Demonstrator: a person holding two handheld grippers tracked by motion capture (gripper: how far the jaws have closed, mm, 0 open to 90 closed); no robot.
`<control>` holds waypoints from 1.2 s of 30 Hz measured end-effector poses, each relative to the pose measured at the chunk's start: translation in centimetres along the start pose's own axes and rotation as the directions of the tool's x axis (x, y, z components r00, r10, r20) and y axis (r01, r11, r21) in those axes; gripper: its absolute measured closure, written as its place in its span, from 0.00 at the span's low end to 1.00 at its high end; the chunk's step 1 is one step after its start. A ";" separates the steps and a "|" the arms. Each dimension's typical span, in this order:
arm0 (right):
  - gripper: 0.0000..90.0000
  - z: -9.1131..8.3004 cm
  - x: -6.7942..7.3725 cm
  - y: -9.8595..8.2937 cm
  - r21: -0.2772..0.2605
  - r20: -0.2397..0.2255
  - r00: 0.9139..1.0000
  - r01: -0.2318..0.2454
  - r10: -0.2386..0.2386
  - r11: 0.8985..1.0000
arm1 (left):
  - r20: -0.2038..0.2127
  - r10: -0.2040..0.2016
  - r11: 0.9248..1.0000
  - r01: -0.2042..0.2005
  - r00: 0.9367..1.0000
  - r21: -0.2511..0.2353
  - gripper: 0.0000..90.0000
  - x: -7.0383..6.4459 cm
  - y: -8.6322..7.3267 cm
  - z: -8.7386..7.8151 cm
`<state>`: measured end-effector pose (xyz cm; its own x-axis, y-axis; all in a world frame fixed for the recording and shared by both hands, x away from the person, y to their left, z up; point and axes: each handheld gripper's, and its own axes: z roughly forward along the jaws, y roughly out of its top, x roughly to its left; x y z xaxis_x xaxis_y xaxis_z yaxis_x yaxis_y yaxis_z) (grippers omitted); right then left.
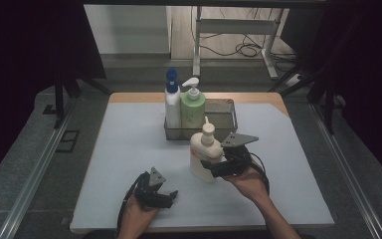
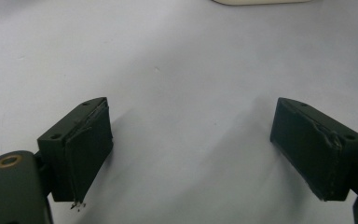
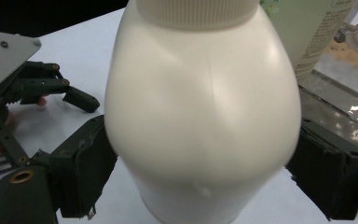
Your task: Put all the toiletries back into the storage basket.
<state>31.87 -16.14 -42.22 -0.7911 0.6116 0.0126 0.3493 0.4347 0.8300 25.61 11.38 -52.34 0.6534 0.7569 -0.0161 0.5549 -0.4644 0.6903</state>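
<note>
Right tongs (image 1: 206, 164) are pinching the cream pump bottle (image 1: 205, 152) round its lower body, jaws pressing on both sides; in the right gripper view the bottle (image 3: 203, 107) is sitting squarely btw the two black pads, w/ the ribbed collar at the top edge. Bottle is standing upright on the white bench (image 1: 129, 149), just in front of the wire basket (image 1: 224, 124), right of centre; can't tell if its base is touching the bench or riding a bit above it. Left tongs (image 1: 168, 195) are resting low near the front edge of the bench, well apart from the bottle, jaws spread wide and gripping nothing; left gripper view is showing the tongs (image 2: 191, 154) over bare bench w/ a sliver of the cream bottle's base (image 2: 261, 2) at the top edge. In the basket, a white bottle w/ blue cap (image 1: 172, 102) and a green pump bottle (image 1: 192, 107) are standing upright, touching side by side at its left end. Person's right hand (image 1: 251, 181) is holding the gripper from behind.
</note>
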 end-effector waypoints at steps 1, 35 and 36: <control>0.15 0.1 0.0 0.1 0.002 0.001 1.000 0.002 -0.002 1.000 | 0.000 0.000 1.000 0.000 1.000 0.000 0.14 0.0 0.0 0.0; 0.43 1.1 0.3 1.2 0.052 -0.010 1.000 -0.002 0.003 0.999 | -0.002 0.001 1.000 -0.001 1.000 -0.001 0.15 -0.1 0.0 0.0; 0.43 1.0 0.3 1.3 0.055 -0.009 1.000 -0.001 0.001 0.999 | -0.002 0.001 1.000 -0.001 1.000 -0.001 0.15 -0.1 0.0 0.0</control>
<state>32.61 -14.72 -41.72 -0.7953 0.6059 0.0190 0.3769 0.4696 0.7984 25.56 11.35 -52.33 0.6526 0.7575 -0.0138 0.5540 -0.4647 0.6907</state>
